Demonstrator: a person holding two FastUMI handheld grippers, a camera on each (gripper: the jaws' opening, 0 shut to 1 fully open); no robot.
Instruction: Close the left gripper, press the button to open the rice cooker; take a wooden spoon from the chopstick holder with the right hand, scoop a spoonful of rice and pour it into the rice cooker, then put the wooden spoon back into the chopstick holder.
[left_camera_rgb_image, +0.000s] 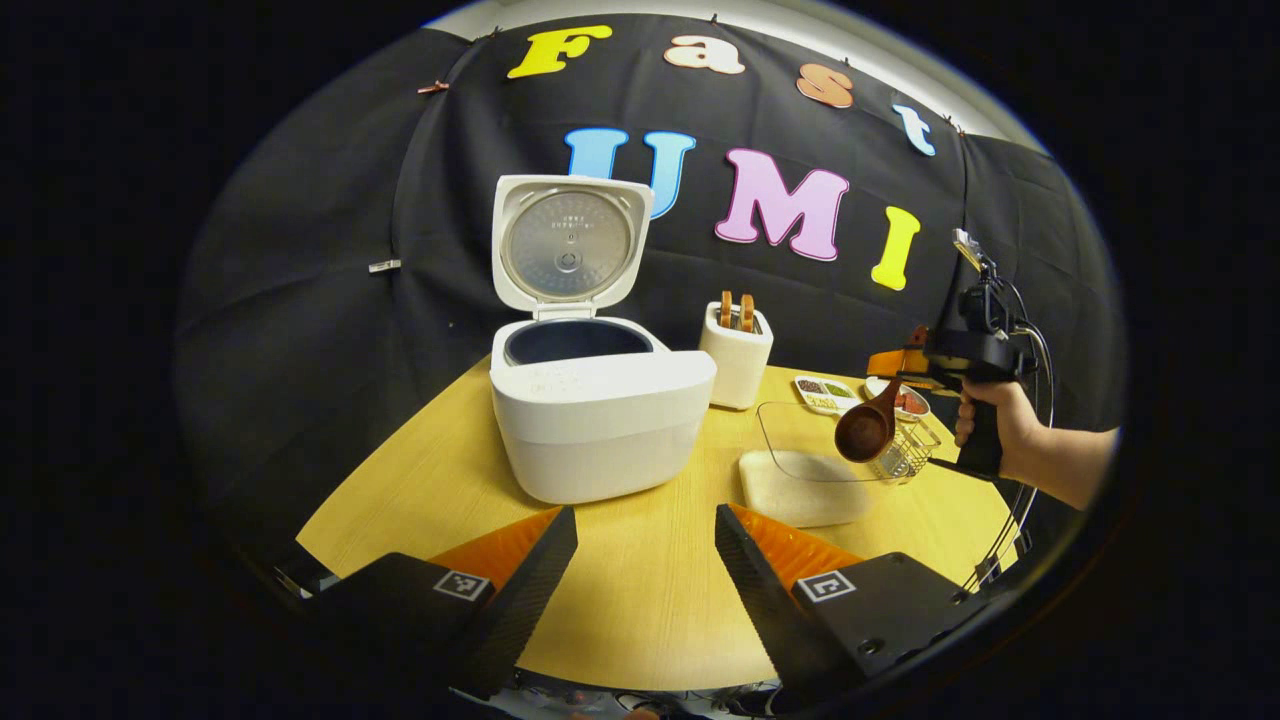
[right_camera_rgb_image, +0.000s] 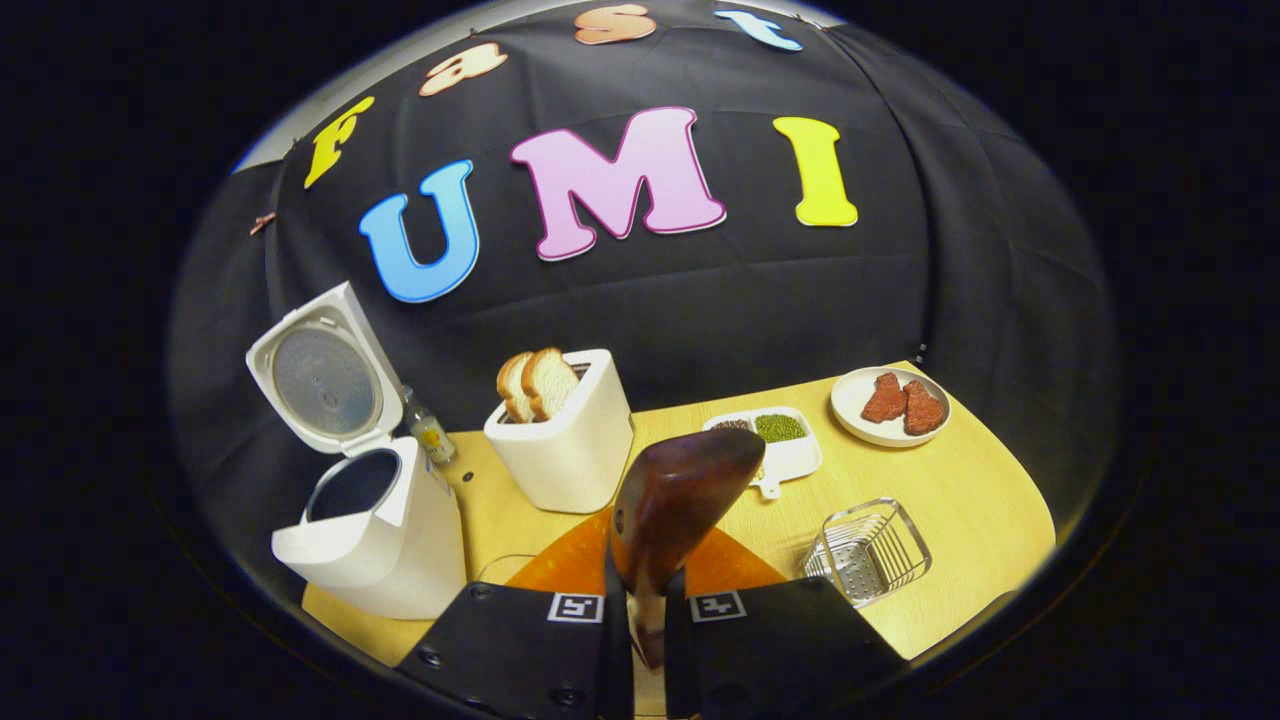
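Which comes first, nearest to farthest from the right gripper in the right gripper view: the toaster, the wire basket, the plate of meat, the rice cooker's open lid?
From the right gripper, shut on the wooden spoon:
1. Wire basket, just ahead to its right.
2. Toaster, ahead, slightly left.
3. Rice cooker lid, far left, and plate of meat, far right: too close to call.

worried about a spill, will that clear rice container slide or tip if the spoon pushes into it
Probably it slides before it tips: the clear container looks low and wide, sitting on smooth tabletop. It seems thin and light, with rice only at one end, so a sideways push from the wooden spoon held in the right tool could shift it.
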